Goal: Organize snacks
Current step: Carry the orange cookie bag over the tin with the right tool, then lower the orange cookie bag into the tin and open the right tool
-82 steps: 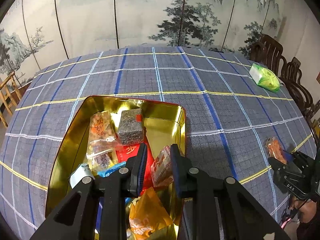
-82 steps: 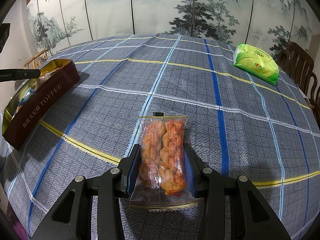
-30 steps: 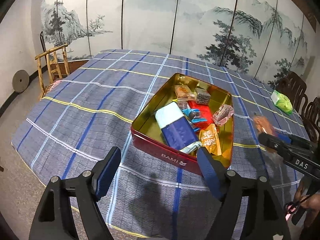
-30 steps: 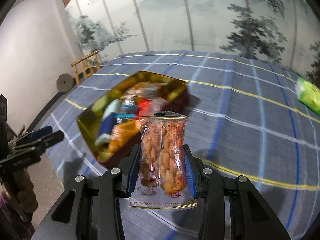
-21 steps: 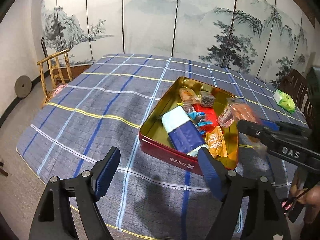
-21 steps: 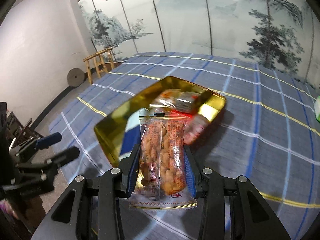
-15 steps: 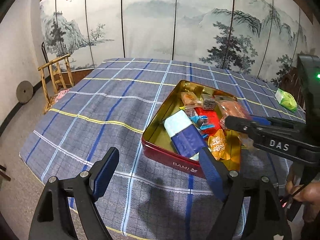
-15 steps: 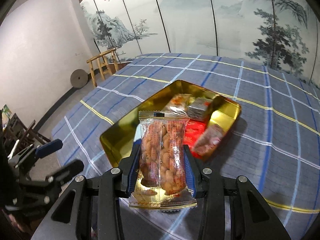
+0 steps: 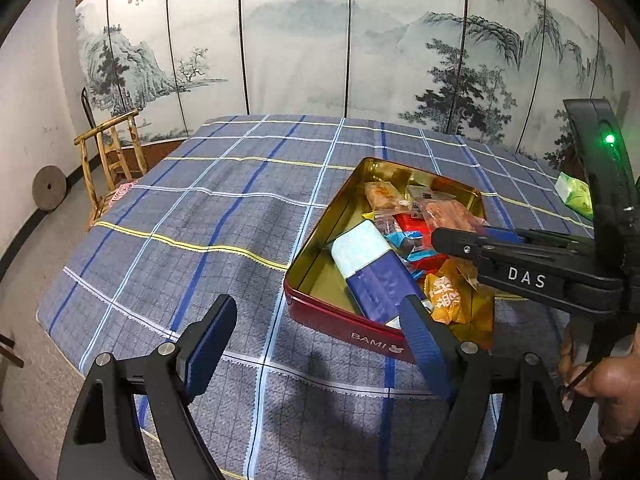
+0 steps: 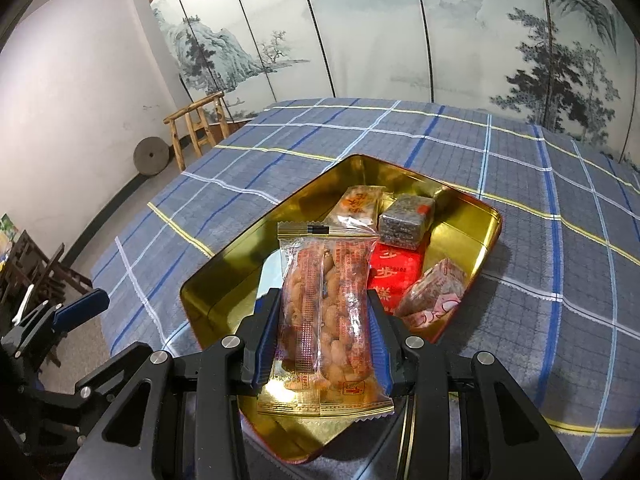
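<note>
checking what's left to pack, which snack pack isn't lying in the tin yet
The clear pack of twisted fried dough, clamped in the right hand-held gripper above the gold tin; the other packs lie inside it.

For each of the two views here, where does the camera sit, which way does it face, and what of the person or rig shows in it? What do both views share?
Left wrist: on the left gripper, back from the table edge, facing the tin; its empty jaws are opening; a hand holds the right gripper.
Right wrist: on the right gripper, above the tin's near corner, looking down into it; its pads clamp the twisted-snack packet; the left gripper shows at left.
Shared: tin, plaid tablecloth, painted screen, wooden chair.
</note>
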`<state>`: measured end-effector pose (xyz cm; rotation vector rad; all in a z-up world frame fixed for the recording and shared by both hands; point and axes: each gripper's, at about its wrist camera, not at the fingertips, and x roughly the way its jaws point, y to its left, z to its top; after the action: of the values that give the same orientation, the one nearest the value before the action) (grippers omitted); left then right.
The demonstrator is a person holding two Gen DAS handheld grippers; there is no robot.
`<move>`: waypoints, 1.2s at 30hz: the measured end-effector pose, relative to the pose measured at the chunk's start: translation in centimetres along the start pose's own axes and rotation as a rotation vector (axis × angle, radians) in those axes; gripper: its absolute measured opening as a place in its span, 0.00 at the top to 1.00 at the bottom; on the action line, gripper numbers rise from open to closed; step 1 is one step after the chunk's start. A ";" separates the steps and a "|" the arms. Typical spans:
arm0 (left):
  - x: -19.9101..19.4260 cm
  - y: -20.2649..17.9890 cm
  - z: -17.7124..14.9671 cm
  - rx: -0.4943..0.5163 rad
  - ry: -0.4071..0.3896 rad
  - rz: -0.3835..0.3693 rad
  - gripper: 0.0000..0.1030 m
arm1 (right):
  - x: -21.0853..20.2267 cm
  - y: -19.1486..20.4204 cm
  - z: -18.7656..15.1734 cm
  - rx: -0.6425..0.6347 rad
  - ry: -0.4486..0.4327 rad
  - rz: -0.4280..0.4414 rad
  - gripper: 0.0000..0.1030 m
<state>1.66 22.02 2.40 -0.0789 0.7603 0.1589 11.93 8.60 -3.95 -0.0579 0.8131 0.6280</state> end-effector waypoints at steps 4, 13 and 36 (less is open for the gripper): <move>0.3 0.0 0.0 0.007 -0.003 0.006 0.18 | 0.6 -0.1 0.2 0.005 0.006 0.002 0.60; 1.4 0.0 -0.1 0.011 0.015 0.008 0.17 | 1.6 0.2 0.5 0.003 0.017 0.014 0.60; 2.5 0.6 0.0 0.000 0.036 0.014 0.17 | 4.1 1.8 1.6 -0.032 0.050 0.041 0.60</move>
<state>3.32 22.94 0.64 -0.0770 0.7967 0.1712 14.09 12.58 -5.32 -0.0863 0.8547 0.6806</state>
